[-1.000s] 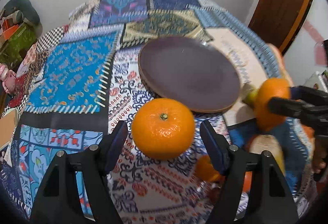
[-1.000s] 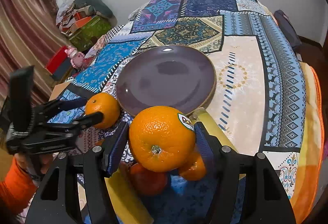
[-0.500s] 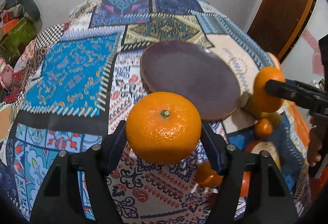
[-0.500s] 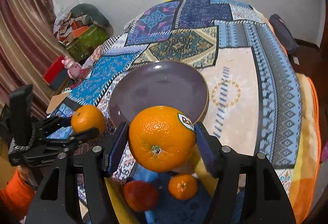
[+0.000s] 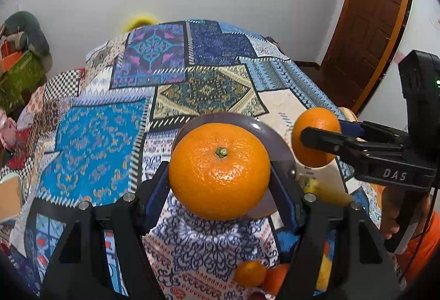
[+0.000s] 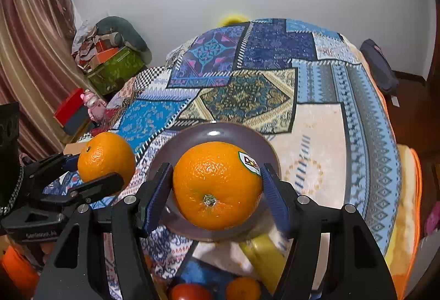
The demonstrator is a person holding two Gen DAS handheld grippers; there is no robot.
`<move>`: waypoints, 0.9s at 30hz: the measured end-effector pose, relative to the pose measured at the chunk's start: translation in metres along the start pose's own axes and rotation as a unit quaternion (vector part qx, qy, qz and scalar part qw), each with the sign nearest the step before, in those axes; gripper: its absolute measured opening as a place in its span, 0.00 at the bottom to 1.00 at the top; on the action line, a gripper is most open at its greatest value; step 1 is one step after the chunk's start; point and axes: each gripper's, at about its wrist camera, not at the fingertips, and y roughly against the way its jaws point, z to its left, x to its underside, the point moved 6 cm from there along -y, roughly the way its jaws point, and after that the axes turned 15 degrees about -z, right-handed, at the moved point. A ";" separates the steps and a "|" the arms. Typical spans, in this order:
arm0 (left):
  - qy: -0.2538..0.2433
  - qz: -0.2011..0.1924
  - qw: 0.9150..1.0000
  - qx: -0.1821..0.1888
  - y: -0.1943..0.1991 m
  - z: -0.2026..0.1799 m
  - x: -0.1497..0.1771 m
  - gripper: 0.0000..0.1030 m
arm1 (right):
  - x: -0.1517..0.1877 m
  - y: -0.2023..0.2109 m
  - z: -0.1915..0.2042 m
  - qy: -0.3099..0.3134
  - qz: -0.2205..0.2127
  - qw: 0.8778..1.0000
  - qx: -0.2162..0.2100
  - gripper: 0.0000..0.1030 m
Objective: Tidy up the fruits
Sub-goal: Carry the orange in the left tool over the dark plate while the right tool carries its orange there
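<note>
My left gripper (image 5: pixel 219 179) is shut on a large orange (image 5: pixel 219 171), stem up, held in the air above the near rim of the purple plate (image 5: pixel 271 132). My right gripper (image 6: pixel 217 190) is shut on a second orange (image 6: pixel 217 184) with a Dole sticker, held over the same plate (image 6: pixel 189 139). Each gripper shows in the other's view: the right one (image 5: pixel 319 136) with its orange (image 5: pixel 316 124), the left one (image 6: pixel 101 171) with its orange (image 6: pixel 106 155). A hand holds the right gripper's handle.
Below the grippers a small orange (image 6: pixel 242 289), a red fruit (image 6: pixel 189 292) and a yellow banana (image 6: pixel 261 252) lie on the patchwork cloth (image 6: pixel 316 135). A dark bag (image 6: pixel 381 69) sits at the cloth's right edge. Boxes (image 6: pixel 115 66) stand by the curtain; a brown door (image 5: pixel 368 25) is at right.
The left jaws closed on the orange that sat between them and raised it off the cloth. The right gripper rose with its orange; both now hang over the plate's near side.
</note>
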 end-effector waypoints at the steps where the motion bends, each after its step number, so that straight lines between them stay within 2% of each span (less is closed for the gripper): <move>1: -0.003 -0.001 1.000 0.000 -0.002 -0.001 -0.002 0.67 | -0.002 -0.002 0.000 -0.001 -0.001 1.000 -0.002 0.60; 6: -0.007 -0.001 1.000 -0.001 -0.012 -0.003 -0.003 0.67 | -0.001 -0.014 -0.004 0.001 0.005 1.000 -0.002 0.60; 16: -0.009 0.039 0.999 -0.003 -0.051 0.008 0.020 0.67 | 0.017 -0.044 -0.018 0.010 0.041 0.999 0.015 0.60; 21: -0.024 0.053 0.998 -0.004 -0.066 0.010 0.027 0.67 | 0.026 -0.059 -0.023 -0.004 0.063 0.998 0.011 0.60; 27: -0.011 0.073 0.997 0.004 -0.079 0.012 0.036 0.67 | 0.032 -0.069 -0.026 -0.024 0.085 0.996 -0.001 0.60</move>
